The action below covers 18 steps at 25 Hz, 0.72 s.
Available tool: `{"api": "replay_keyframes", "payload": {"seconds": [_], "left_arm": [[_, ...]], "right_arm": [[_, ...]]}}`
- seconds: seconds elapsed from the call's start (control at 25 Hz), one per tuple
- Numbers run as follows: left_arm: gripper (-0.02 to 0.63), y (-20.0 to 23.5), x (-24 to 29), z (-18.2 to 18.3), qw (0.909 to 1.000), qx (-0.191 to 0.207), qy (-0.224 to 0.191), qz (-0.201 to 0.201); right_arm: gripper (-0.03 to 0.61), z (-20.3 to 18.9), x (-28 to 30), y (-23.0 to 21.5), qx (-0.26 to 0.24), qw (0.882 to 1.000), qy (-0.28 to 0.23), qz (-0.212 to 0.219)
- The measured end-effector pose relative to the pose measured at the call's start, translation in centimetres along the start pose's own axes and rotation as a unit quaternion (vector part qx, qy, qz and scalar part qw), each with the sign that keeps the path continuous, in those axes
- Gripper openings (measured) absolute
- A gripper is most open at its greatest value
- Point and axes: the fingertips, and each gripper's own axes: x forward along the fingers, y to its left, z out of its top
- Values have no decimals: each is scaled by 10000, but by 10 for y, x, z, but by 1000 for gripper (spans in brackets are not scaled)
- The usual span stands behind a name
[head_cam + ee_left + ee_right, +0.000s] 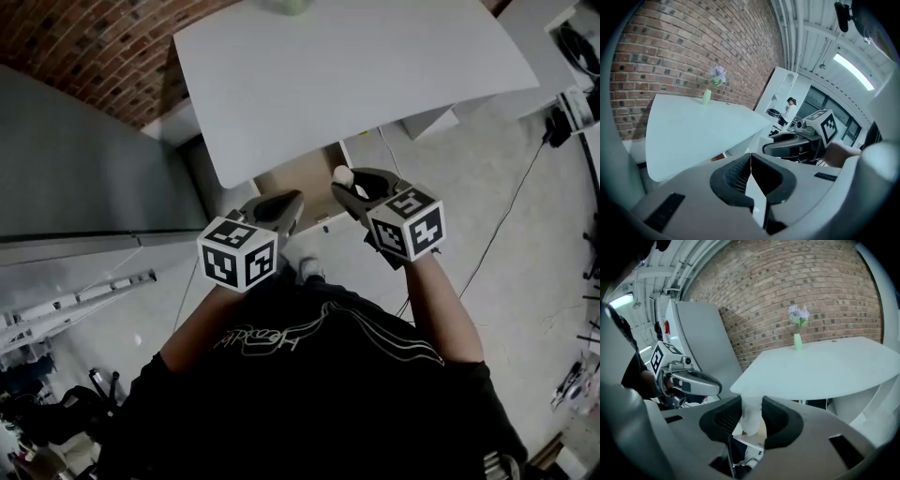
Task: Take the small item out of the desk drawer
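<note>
The right gripper (752, 409) fills the near part of the view, its dark fingers (723, 420) closed from left and right on a small white item (750, 422) that stands upright between them, its top rising just above the pads. Beyond it lies the pale top of the desk (825, 371), and at the far edge of that a green vase (798, 341) holds pale purple flowers (799, 314) before a brick wall (787, 282). At the left the left gripper (717, 387) points right, with its marker cube (658, 358) behind it and a grey panel (701, 336) farther off.
</note>
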Motion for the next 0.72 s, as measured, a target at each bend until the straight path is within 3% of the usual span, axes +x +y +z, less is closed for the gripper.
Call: {"api": "replay_keyframes", "payload": {"seconds": [0.32, 0.72], "left_arm": [[21, -49, -48, 54, 9970, 612, -446, -142], [21, -87, -84, 109, 9914, 928, -886, -240]], "right_arm": [[144, 57, -68, 45, -725, 9952, -646, 143], [144, 106, -125, 87, -880, 9872, -1100, 748]]}}
